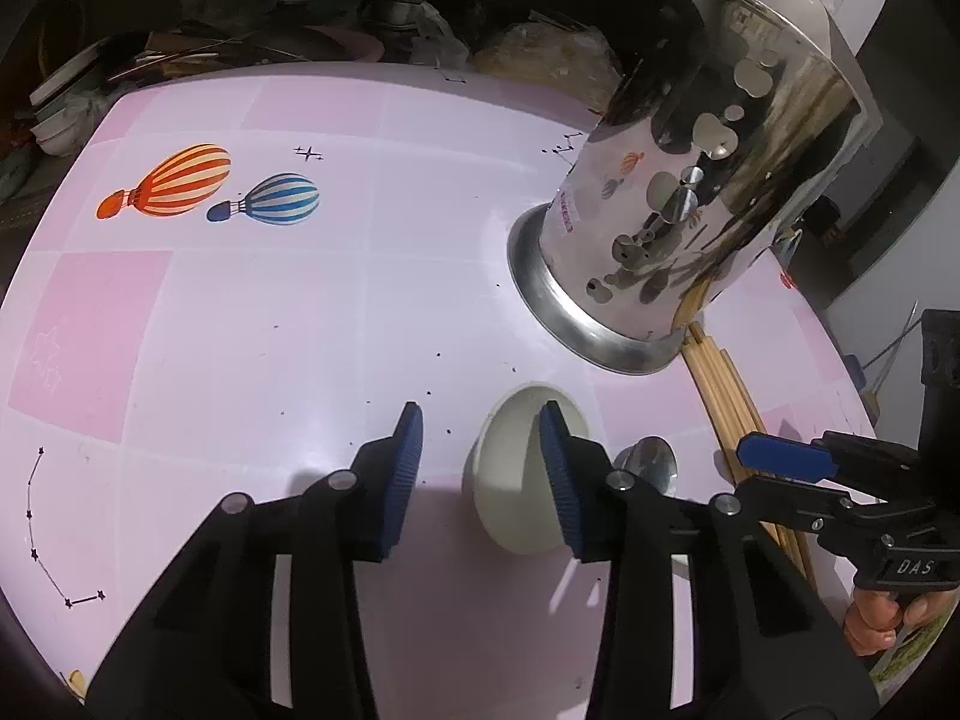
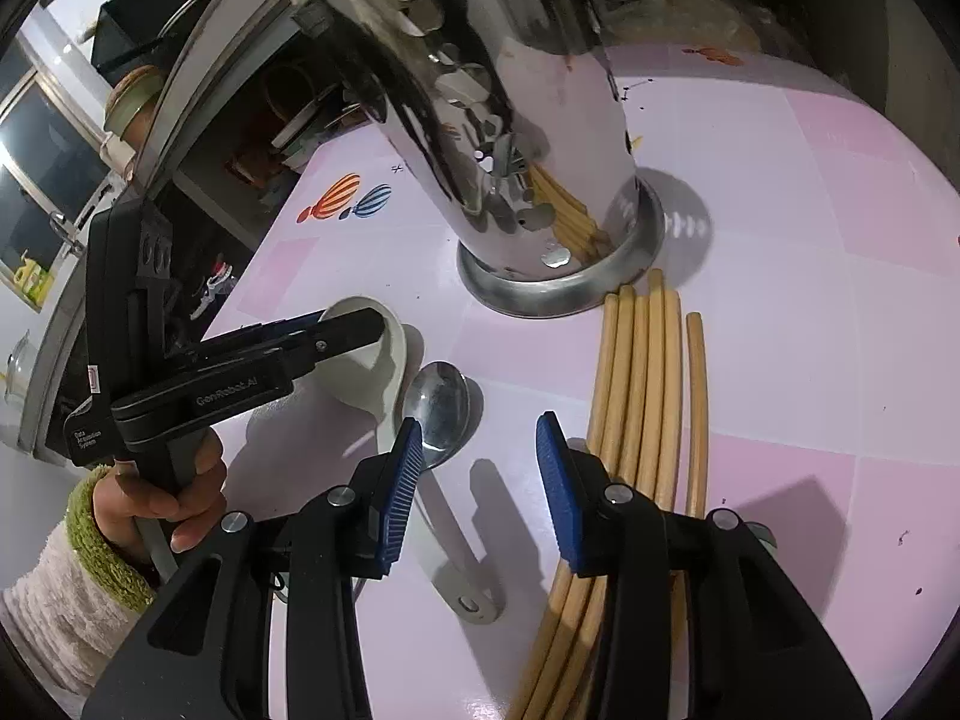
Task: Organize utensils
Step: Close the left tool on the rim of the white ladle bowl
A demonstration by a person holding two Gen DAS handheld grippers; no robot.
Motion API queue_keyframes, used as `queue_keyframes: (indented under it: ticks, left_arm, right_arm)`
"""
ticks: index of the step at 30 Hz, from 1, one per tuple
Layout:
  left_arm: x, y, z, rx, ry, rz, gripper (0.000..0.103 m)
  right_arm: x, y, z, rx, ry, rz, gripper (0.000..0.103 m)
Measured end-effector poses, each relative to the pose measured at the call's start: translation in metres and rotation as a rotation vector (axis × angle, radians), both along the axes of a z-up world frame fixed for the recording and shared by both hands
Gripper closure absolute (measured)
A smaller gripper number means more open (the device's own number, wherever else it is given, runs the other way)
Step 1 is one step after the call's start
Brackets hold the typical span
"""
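Left gripper (image 1: 480, 456) is sitting nearest the lens, jaws partly spread, pinching nothing; its right pad (image 1: 555, 474) is overlapping the bowl of the white ceramic spoon (image 1: 516, 480), contact unclear. In the right wrist view the left gripper (image 2: 354, 324) is hanging over that spoon's (image 2: 384, 372) bowl, held by a hand (image 2: 162, 498) in a green-cuffed fleece sleeve (image 2: 78, 576).

Right gripper (image 2: 480, 462) is also standing partly spread and gripping nothing, pointing down at the pink bench (image 2: 810, 360). Its left pad (image 2: 402, 480) is overlapping the metal spoon (image 2: 438, 405), its right pad (image 2: 558, 480) is sitting just beside the chopsticks (image 2: 648, 390). From the left wrist the right gripper (image 1: 780, 462) is hovering over the chopsticks (image 1: 726, 396).

Layout: ceramic spoon lying flat, handle running toward the camera; metal spoon lying just beside it, bowl up. Chopsticks are lying side by side as a bundle, tips nearly touching the base ring of the perforated steel holder (image 2: 540, 180), which is standing upright on the bench (image 1: 240, 330). Holder (image 1: 690, 192) contents cannot be told. Balloon prints (image 1: 210, 186) are showing on the bench, well apart from the utensils.
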State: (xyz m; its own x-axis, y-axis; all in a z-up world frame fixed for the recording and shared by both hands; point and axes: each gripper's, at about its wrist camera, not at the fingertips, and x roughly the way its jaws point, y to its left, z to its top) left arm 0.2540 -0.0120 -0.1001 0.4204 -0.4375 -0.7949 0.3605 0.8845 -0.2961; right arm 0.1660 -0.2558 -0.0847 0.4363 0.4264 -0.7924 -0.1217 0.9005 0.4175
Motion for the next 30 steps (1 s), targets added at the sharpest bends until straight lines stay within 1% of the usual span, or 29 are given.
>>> queue_keyframes:
  ticks: [2, 5, 6, 8, 10, 12, 18, 22, 30]
  left_arm:
    - [0.0, 0.001, 0.0, -0.002, 0.001, 0.004, 0.068]
    - [0.0, 0.0, -0.001, -0.004, 0.004, 0.005, 0.076]
    - [0.0, 0.0, -0.001, -0.007, 0.009, 0.001, 0.081]
    - [-0.001, -0.001, -0.001, -0.01, 0.013, -0.003, 0.086]
    - [-0.002, -0.003, -0.001, -0.002, 0.009, -0.01, 0.093]
    - [-0.004, -0.003, 0.001, -0.001, 0.001, -0.01, 0.095]
    - [-0.011, 0.006, 0.013, -0.06, 0.001, -0.014, 0.097]
    - [-0.018, 0.018, 0.029, -0.107, -0.007, -0.016, 0.097]
    - [-0.037, 0.046, 0.066, -0.151, -0.068, -0.006, 0.097]
  right_arm:
    - [-0.001, -0.003, -0.001, 0.007, 0.002, -0.004, 0.064]
    - [-0.002, -0.006, -0.002, 0.011, 0.001, -0.007, 0.064]
    - [-0.002, -0.007, -0.002, 0.011, 0.0, -0.009, 0.064]
    - [-0.002, -0.009, -0.001, 0.013, -0.001, -0.013, 0.064]
    - [-0.002, -0.011, 0.0, 0.011, -0.005, -0.015, 0.064]
    - [-0.001, -0.012, 0.001, 0.007, -0.008, -0.016, 0.064]
    - [0.002, -0.016, 0.009, 0.002, -0.019, -0.011, 0.064]
    - [0.008, -0.014, 0.013, 0.014, -0.021, -0.002, 0.064]
    - [0.024, 0.006, 0.004, -0.008, 0.022, 0.051, 0.064]
